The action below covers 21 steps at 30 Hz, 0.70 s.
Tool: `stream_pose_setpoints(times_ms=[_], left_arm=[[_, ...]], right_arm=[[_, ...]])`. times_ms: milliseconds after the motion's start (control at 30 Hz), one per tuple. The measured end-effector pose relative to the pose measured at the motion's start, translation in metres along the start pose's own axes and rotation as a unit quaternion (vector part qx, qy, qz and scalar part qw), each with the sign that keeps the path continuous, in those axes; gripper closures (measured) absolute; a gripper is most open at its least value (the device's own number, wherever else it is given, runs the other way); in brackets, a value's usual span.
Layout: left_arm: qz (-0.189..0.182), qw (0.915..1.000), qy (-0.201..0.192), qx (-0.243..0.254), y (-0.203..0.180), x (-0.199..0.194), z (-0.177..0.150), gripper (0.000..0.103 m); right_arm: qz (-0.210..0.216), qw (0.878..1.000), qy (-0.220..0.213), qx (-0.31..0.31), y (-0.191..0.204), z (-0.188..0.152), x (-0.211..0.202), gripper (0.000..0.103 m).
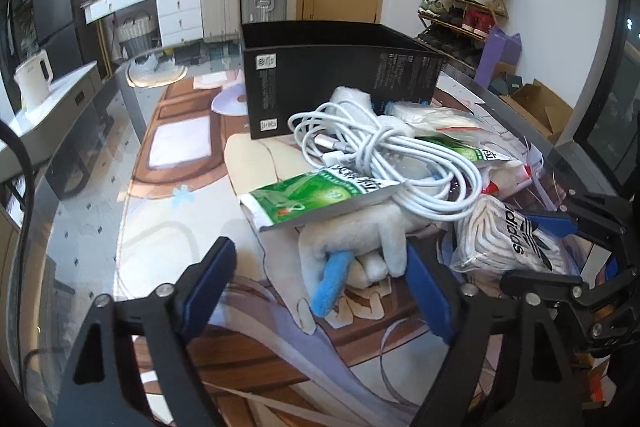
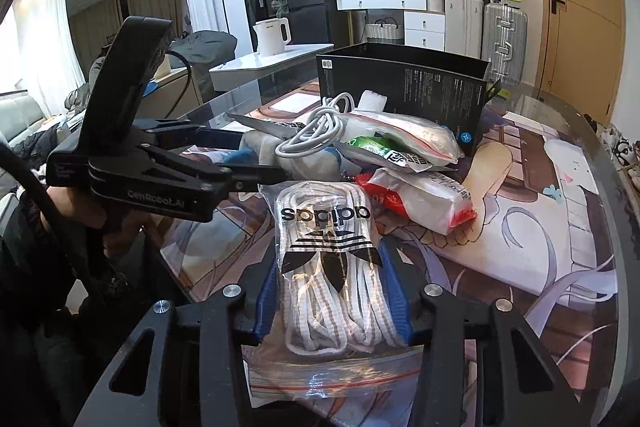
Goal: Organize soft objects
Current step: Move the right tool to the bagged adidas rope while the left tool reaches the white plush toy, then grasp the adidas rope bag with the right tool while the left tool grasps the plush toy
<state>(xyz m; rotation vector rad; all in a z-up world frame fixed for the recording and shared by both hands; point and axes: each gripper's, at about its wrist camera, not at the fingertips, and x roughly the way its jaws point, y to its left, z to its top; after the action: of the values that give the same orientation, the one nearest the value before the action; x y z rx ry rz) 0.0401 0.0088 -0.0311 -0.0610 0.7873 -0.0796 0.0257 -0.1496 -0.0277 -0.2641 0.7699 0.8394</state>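
**Mara:** Laces first. Where did the bag of white shoelaces (image 2: pixel 332 267) sit?

**Jon:** Right between the blue pads of the right gripper (image 2: pixel 330 297). Both pads pressed against the clear plastic from either side, so that gripper was clamped on it. The printed black logo lay just ahead of the fingertips, and the red zip strip trailed back under the gripper's body.

**Mara:** And the left gripper (image 1: pixel 316 291)?

**Jon:** Its jaws stood apart. The grey plush toy (image 1: pixel 360 239) lay between them, its blue limb (image 1: pixel 334 283) pointing back toward the gripper. The right-hand pad was just beside the plush; I could not tell whether it touched. The left-hand pad was clear of it, with bare table mat (image 1: pixel 180 195) between.

**Mara:** What lay ahead of the jaws?

**Jon:** A green snack packet (image 1: pixel 316 197) rested on the plush, just beyond the fingertips. A coil of white cable (image 1: pixel 384 163) lay on top further on, and past that stood an open black box (image 1: pixel 340 75). To the right of the cable were more clear bags of white stuff (image 2: pixel 400 135), one with red print (image 2: pixel 424 203).

**Mara:** Were the two grippers near each other?

**Jon:** Side by side, the right one just beside the left one's right finger.
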Motion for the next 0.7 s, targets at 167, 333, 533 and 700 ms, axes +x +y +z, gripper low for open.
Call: stream_pose_setpoints(times_ms=[167, 333, 533, 700], left_arm=[[-0.011, 0.9999, -0.008, 0.005, -0.003, -0.002, -0.001, 0.036], [-0.039, 0.9991, -0.016, -0.001, -0.002, -0.005, -0.002, 0.058], [-0.05, 0.9984, -0.027, -0.002, -0.003, -0.013, -0.007, 0.068], [-0.056, 0.9975, -0.042, -0.006, 0.001, -0.025, -0.01, 0.07]], right_arm=[[-0.001, 1.0, -0.001, -0.001, 0.001, 0.0, 0.0, 0.057], [-0.002, 1.0, -0.001, -0.001, 0.002, 0.0, 0.0, 0.057], [-0.005, 1.0, -0.005, -0.001, 0.002, 0.0, -0.004, 0.058], [-0.005, 1.0, -0.016, -0.005, 0.007, 0.002, -0.011, 0.059]])
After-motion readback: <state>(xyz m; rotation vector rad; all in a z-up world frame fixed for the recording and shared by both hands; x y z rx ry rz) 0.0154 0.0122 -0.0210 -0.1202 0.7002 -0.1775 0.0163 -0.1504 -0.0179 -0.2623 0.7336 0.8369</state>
